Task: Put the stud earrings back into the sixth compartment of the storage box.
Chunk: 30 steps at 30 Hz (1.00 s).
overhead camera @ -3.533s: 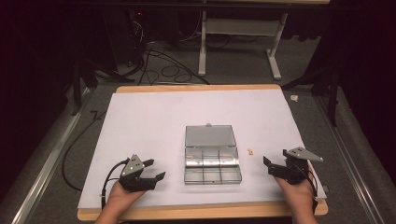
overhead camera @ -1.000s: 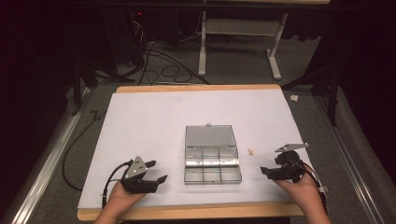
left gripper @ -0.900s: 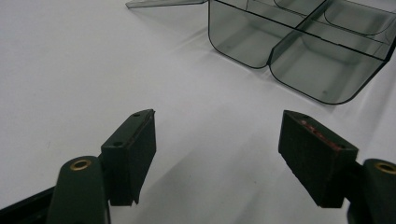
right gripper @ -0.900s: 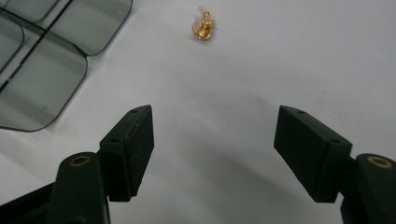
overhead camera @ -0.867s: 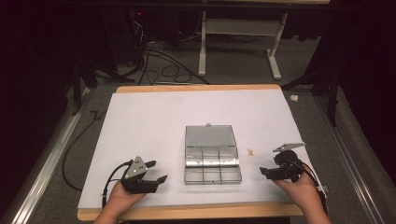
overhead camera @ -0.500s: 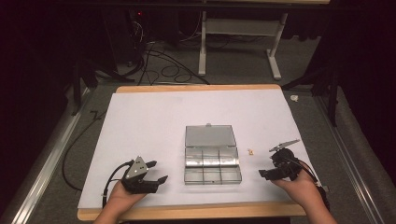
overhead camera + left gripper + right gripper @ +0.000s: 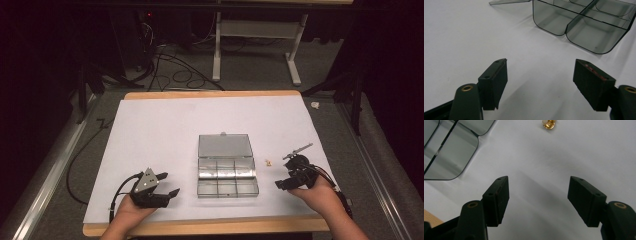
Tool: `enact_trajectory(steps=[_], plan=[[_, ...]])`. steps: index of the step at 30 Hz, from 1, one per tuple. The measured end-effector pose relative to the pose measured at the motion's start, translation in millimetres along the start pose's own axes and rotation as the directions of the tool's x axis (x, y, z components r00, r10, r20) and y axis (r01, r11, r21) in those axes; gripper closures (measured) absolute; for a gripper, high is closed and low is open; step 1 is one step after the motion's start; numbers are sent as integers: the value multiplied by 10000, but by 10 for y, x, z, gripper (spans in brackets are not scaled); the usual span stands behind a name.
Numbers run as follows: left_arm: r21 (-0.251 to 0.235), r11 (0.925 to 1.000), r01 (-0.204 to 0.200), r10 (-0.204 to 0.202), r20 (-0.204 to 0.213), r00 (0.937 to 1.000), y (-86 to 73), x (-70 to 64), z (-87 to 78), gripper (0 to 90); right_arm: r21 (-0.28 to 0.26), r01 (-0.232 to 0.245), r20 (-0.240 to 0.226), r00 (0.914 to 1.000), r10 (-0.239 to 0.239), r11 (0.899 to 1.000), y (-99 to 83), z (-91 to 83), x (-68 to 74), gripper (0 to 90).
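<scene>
A clear plastic compartment box (image 7: pixel 227 178) lies open in the middle of the white sheet, its lid (image 7: pixel 223 146) folded back flat. The box's near corner compartments (image 7: pixel 584 27) show ahead of my left gripper (image 7: pixel 540 82), whose jaws stand wide apart over bare sheet. In the high view the left gripper (image 7: pixel 170 193) rests left of the box. A small gold piece (image 7: pixel 269 162) lies just right of the box. My right gripper (image 7: pixel 278 185) is tilted toward it, open, and the gold piece (image 7: pixel 548 124) sits well beyond its jaws (image 7: pixel 539 200). A box corner (image 7: pixel 451 152) shows at left.
The white sheet (image 7: pixel 165 130) covers a wooden table whose front edge (image 7: pixel 210 228) runs just behind both hands. A black cable (image 7: pixel 80 165) trails off the left side. Table legs and cables stand on the floor beyond.
My right gripper has rolled over and moved left and forward toward the gold piece beside the box. The left gripper has stayed put.
</scene>
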<state>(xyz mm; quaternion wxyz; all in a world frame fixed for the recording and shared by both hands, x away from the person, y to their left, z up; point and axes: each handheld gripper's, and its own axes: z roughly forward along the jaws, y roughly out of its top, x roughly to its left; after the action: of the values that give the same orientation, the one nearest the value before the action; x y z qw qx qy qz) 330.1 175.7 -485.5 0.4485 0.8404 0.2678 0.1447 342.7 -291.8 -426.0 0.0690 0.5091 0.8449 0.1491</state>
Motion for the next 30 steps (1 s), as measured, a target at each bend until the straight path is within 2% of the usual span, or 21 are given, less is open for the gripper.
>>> enact_trajectory(steps=[4,5,7,9,19,24,25,27,30], plan=[[91,9999,-80,80,50,10000,5,-5,13,284,312,231,43,9997,-232,9992,57,28,34,352],[110,9999,-89,88,47,9999,5,-6,14,284,410,485,105,9987,-490,9980,77,35,40,356],[103,9999,-121,121,24,9999,5,-10,14,284,552,467,46,9989,-470,9974,105,37,63,362],[119,9998,-127,127,27,9999,5,-11,15,284,779,732,6,9973,-735,9943,170,39,70,400],[128,9998,-125,124,46,9999,5,-10,17,284,966,646,-203,9978,-629,9932,392,45,17,457],[149,9998,-163,163,28,9999,6,-14,13,284,1144,521,-258,9984,-494,9921,478,98,-11,475],[149,9998,-158,158,25,9999,6,-14,13,284,1132,697,-303,9973,-667,9911,495,113,-27,481],[126,9998,-149,149,30,9999,5,-12,15,284,1212,563,-376,9979,-520,9910,521,135,-25,487],[124,9998,-138,137,60,9999,5,-11,15,284,1284,623,-414,9975,-574,9898,558,176,-41,501]])
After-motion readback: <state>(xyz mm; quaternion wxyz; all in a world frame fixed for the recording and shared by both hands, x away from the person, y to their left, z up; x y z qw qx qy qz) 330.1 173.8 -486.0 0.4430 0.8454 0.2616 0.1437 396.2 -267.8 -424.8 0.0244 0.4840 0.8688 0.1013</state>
